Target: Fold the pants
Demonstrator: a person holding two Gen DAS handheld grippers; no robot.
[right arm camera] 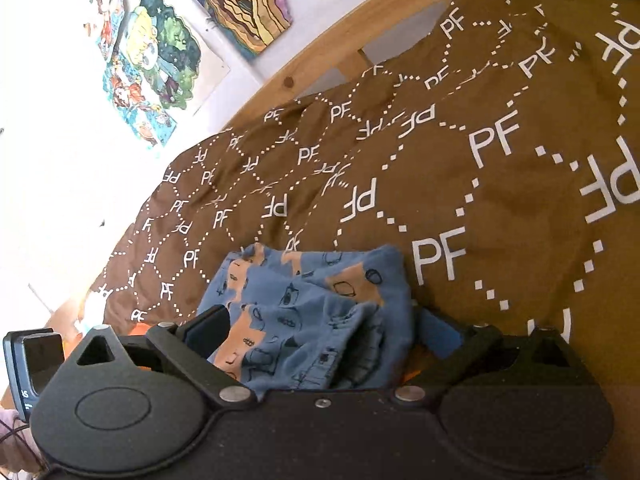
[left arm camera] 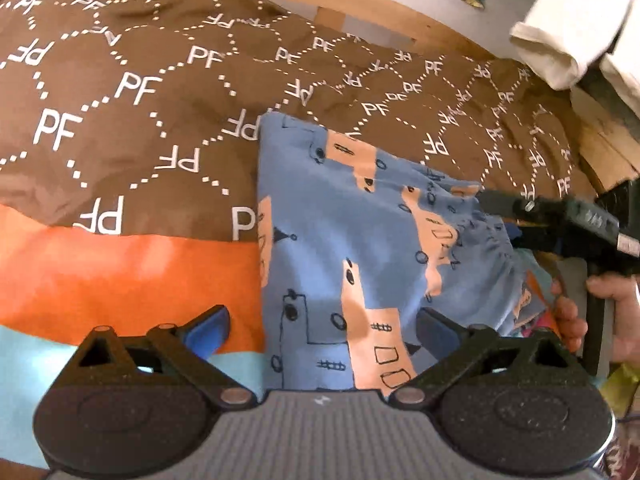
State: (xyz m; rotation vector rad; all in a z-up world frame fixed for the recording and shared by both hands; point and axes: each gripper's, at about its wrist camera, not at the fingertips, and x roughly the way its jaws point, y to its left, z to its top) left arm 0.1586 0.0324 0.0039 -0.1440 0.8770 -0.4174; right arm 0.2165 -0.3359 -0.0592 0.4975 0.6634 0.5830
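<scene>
Left gripper (left arm camera: 320, 330) jaws wide; right gripper (right arm camera: 324, 330) jaws wide

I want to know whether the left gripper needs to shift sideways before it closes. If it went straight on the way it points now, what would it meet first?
Probably the blue patterned pants. The left gripper has open jaws, and the folded cloth's left edge lies between them, on the brown bedcover. Depth is hard to judge.

Your pants (left arm camera: 360, 240) are soft matt blue cloth with tan print, gathered at the waistband. The bed cover (left arm camera: 140, 92) under them is matt brown woven fabric, creased. Your grippers' fingers (left arm camera: 208, 328) look like grainy black plastic with dull metal rivets; the bed frame (left arm camera: 360, 4) is knotty bare wood.
</scene>
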